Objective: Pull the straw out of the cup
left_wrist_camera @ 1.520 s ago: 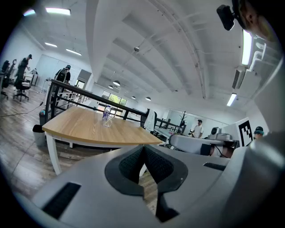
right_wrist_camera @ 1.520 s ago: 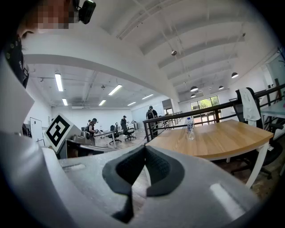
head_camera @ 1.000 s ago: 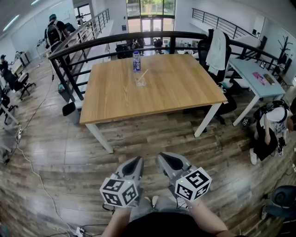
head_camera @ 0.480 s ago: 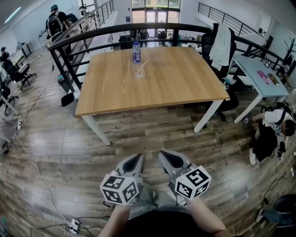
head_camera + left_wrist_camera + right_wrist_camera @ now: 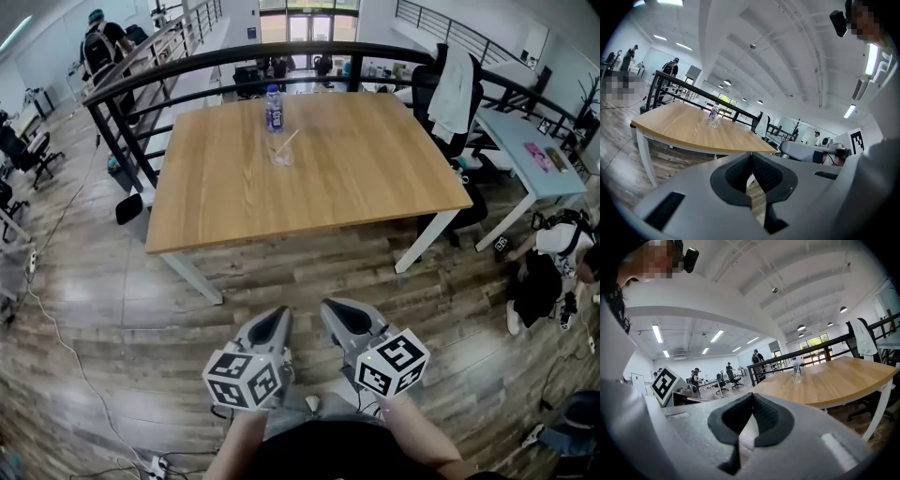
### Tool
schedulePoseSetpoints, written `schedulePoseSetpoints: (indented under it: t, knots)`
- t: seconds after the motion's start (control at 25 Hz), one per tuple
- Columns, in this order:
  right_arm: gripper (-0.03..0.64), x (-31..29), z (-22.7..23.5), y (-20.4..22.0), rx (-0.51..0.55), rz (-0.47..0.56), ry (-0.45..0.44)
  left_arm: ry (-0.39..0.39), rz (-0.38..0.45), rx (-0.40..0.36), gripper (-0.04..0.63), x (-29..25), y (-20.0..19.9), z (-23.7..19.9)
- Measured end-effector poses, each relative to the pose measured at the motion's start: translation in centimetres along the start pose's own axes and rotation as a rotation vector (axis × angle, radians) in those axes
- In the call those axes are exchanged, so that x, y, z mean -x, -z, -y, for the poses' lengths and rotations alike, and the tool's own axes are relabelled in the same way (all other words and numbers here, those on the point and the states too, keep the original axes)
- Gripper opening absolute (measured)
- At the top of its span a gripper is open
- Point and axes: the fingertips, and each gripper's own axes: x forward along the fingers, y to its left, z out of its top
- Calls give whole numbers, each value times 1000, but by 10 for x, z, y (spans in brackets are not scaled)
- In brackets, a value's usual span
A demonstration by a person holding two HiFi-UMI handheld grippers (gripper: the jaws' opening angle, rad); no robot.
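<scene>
A clear cup point(image 5: 281, 154) with a pale straw point(image 5: 286, 142) leaning up to the right stands on the far half of a wooden table point(image 5: 309, 202). The cup point(image 5: 714, 123) shows small and distant in the left gripper view, and the cup point(image 5: 797, 378) again in the right gripper view. My left gripper point(image 5: 273, 324) and right gripper point(image 5: 336, 316) are held side by side over the floor, well short of the table's near edge. Both are shut with nothing between their pads.
A water bottle point(image 5: 273, 109) stands just behind the cup. A black railing point(image 5: 187, 82) runs behind the table. An office chair draped with a white garment point(image 5: 454, 80) sits at the table's right; a person point(image 5: 553, 262) crouches on the floor far right. Cables lie on the wooden floor at left.
The table has come nearer and lower in the head view as I move toward it. Both grippers keep their places side by side and stay shut.
</scene>
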Motion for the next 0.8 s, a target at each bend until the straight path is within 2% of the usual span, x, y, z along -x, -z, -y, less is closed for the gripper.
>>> schedulePoseSetpoints:
  t: [0.4,0.64,0.8]
  knots:
    - [-2,-130,58,-60,34,49,49,44,16,-17,21,-73,-94,-98]
    - [-2,-188,78,-67,36,58,80,70,9,-39,21,-102,-125,-148]
    - [-2,-210,87,-71,40,50,94,86,-17,-28,21,-120,-130,-165]
